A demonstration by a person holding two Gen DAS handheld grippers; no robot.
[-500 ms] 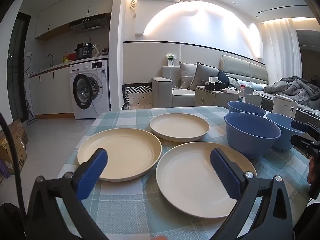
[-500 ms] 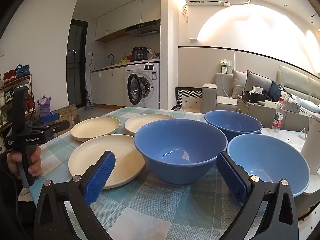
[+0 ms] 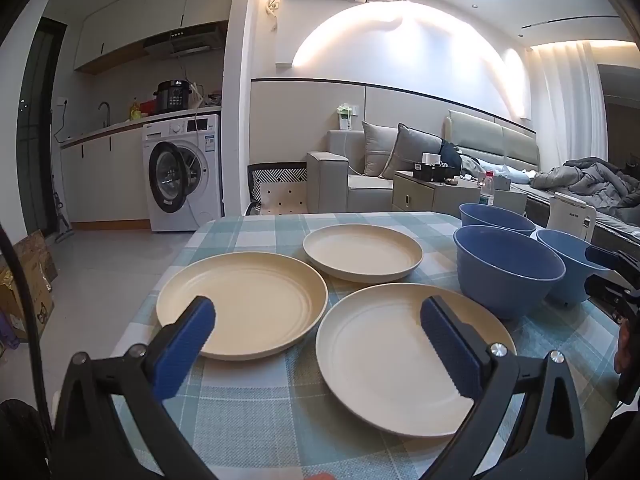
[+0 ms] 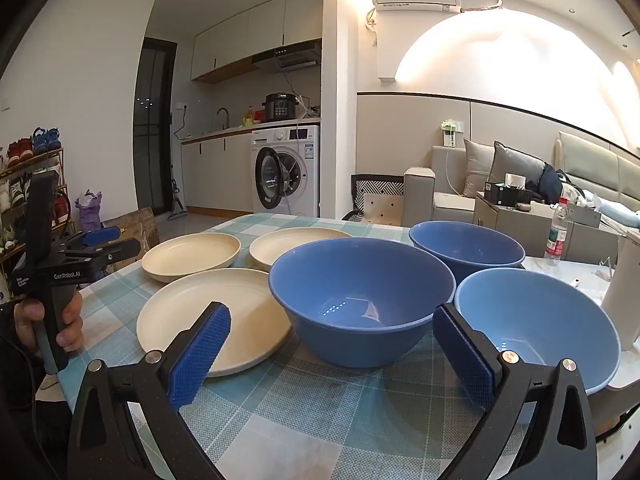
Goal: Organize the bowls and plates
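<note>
Gaping wide, both tongs hover: left tongs [image 3: 316, 334] over cream plates [image 3: 400, 356], right tongs [image 4: 332, 340] before blue bowls [image 4: 360, 300].

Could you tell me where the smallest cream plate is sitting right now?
The smallest cream plate sits at the far middle of the checked table in the left wrist view, behind the two larger plates and left of the blue bowls.

Left tool [image 3: 316, 344] and right tool [image 4: 332, 348] gape, empty

Three cream round plastic plates [image 3: 244, 304] and three blue plastic bowls [image 4: 360, 300] sit on a worktop covered in teal-and-white checked cloth [image 3: 280, 408]. Each black hand-held gripper [image 4: 324, 350] has textured blue pads [image 4: 200, 356].
</note>
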